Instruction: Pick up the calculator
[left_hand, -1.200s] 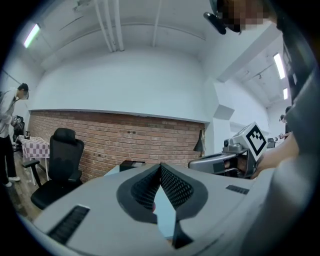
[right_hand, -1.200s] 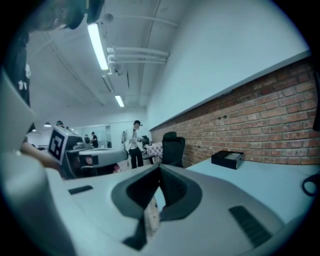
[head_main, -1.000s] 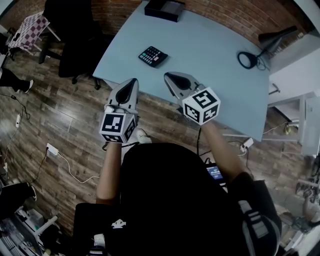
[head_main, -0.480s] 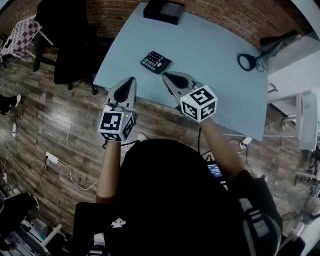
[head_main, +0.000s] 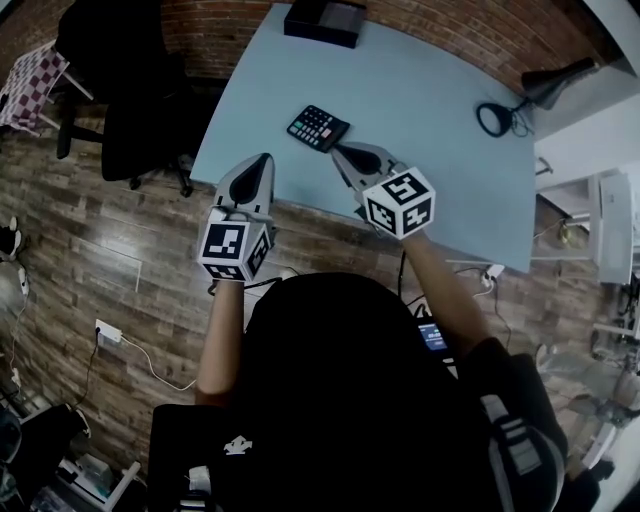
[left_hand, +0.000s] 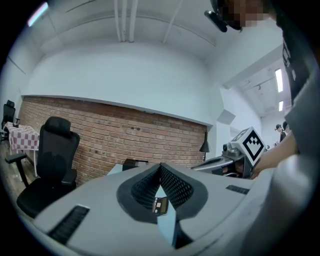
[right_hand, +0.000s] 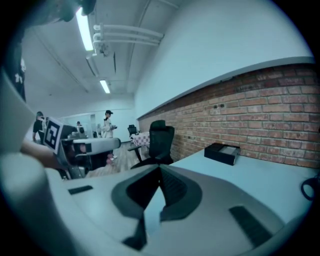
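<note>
Right gripper (head_main: 343, 152) hovers just short of calculator (head_main: 318, 127), jaws seemingly together.

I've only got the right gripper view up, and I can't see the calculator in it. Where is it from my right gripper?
Observer: The head view shows the calculator lying flat on the table, just ahead and to the left of the right gripper.
Operator: Is the left gripper near it?
Observer: The left gripper is by the table's front edge, left of the calculator and apart from it.
Operator: Is it holding anything?
Observer: No, the left gripper view shows its jaws together with nothing between them.
</note>
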